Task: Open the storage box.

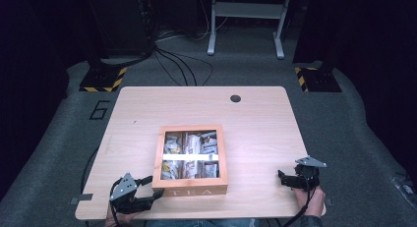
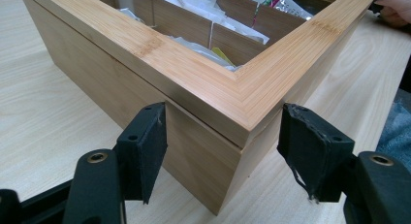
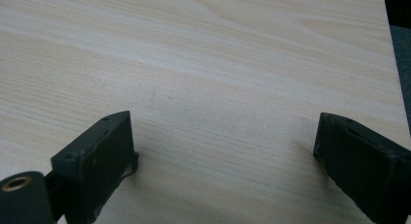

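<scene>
Wooden tea box (image 2: 203, 83) corner betw. jaws.

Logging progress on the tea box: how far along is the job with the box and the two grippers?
Early stage. Done: the left gripper has reached the tea box, its jaws straddling the near left corner just under the lid's edge. In hand: those jaws stand on either side of the corner without clearly pressing. Left: the glass-topped lid is down, and the right gripper is open over bare table.
</scene>
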### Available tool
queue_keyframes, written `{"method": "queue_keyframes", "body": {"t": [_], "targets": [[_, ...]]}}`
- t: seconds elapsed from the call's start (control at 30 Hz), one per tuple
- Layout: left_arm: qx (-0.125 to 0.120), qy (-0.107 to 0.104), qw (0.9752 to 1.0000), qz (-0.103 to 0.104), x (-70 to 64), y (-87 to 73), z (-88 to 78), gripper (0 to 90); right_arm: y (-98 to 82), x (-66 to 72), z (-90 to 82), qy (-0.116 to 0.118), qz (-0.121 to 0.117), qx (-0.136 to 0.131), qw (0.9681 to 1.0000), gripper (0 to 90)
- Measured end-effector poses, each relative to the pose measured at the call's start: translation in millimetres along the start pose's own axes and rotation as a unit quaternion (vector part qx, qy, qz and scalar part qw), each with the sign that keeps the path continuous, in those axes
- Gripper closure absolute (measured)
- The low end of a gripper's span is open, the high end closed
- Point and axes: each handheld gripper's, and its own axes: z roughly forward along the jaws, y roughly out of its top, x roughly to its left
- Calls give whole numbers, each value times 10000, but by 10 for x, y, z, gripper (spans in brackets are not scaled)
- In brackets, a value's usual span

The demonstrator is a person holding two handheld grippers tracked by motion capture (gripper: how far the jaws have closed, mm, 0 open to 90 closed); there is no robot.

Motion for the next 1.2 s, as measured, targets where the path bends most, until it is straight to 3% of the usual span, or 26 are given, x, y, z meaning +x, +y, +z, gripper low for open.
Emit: {"method": "queue_keyframes", "body": {"t": [0.2, 0.23, 0.33, 0.53, 0.57, 0.87, 0.93, 1.0, 1.2], "targets": [[-42, 86, 10000, -1, -32, 5, 2, 357, 0, -5, -1, 21, -25, 10, 10000, 74], [-12, 100, 9999, 103, -20, 11, -7, 358, -1, -4, -1, 19, -17, 0, 10000, 75], [-14, 105, 9999, 38, -35, 14, -13, 362, -1, -5, -1, 17, -22, -2, 10000, 76], [-250, 241, 9994, 50, -72, 29, -9, 382, -6, -3, -4, 1, -40, -32, 10000, 79], [-197, 198, 9995, 117, -65, 39, -22, 383, -4, -3, -2, 4, -32, -37, 10000, 79], [-372, 259, 9990, 34, -69, 106, -23, 372, -2, -6, -1, 15, -1, -4, 10000, 79], [-376, 380, 9985, 112, -72, 126, -25, 375, -2, -6, 0, 16, 0, -7, 10000, 79], [-379, 333, 9987, 102, -59, 146, -30, 368, -2, -6, 0, 16, 0, -8, 10000, 79], [-472, 487, 9974, 229, -56, 249, -44, 343, -2, -6, 1, 14, 1, -10, 10000, 79]]}}
